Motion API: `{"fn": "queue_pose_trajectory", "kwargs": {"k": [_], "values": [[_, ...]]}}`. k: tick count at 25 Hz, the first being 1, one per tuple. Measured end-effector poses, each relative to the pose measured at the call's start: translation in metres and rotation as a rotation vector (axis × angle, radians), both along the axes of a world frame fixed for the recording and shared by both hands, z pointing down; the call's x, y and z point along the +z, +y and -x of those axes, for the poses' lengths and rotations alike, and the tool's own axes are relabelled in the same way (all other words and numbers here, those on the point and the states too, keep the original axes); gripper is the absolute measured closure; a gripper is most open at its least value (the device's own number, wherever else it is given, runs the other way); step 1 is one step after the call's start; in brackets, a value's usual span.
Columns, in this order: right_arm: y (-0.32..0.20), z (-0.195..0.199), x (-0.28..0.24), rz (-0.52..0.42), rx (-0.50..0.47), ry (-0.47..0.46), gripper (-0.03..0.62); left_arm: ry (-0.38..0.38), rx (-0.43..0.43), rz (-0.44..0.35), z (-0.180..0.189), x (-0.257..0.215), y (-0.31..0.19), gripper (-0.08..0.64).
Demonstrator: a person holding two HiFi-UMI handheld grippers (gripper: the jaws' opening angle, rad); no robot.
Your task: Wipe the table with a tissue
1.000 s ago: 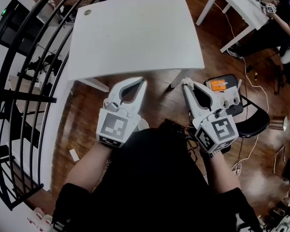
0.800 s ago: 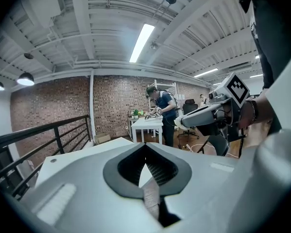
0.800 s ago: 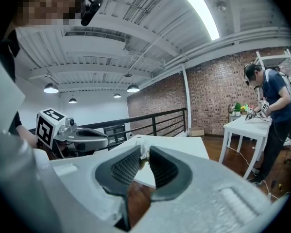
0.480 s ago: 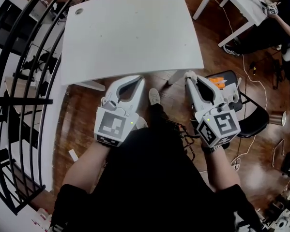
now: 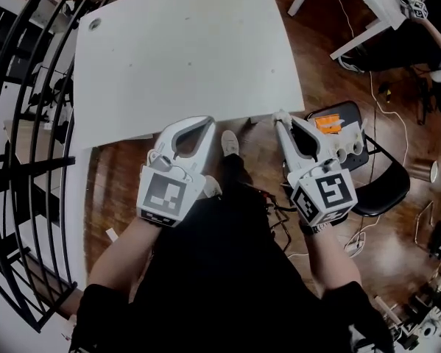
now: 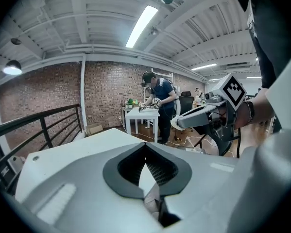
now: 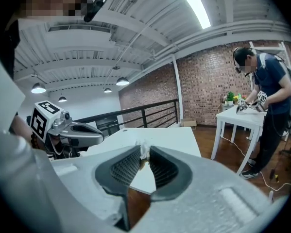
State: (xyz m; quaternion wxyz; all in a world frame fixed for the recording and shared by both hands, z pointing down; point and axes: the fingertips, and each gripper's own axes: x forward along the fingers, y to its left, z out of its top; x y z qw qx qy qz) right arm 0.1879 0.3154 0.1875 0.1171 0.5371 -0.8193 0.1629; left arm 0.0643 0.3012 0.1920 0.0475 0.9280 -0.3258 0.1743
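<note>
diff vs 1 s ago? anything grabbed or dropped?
The person stepped toward the white table: it fills more of the head view, a shoe has come into sight, and both grippers' tips now reach its near edge. Nothing grabbed or released. Unchanged: right gripper shut on a scrap of tissue, left gripper shut and empty.

a white table (image 5: 183,57) stands on a dark wood floor (image 5: 260,149). a small round cap (image 5: 94,23) sits near the tabletop's far left corner. off its near right corner, a black chair (image 5: 388,186) stands on the floor.
</note>
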Motion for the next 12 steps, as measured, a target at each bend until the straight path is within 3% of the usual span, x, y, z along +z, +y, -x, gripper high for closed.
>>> {"fn": "queue_pose_trajectory", "kwargs": {"k": [12], "values": [[-0.062,-0.029,0.050,0.098,-0.002,0.010,0.546,-0.038,0.027,0.090,-0.040,0.037,-0.067,0.545]]}}
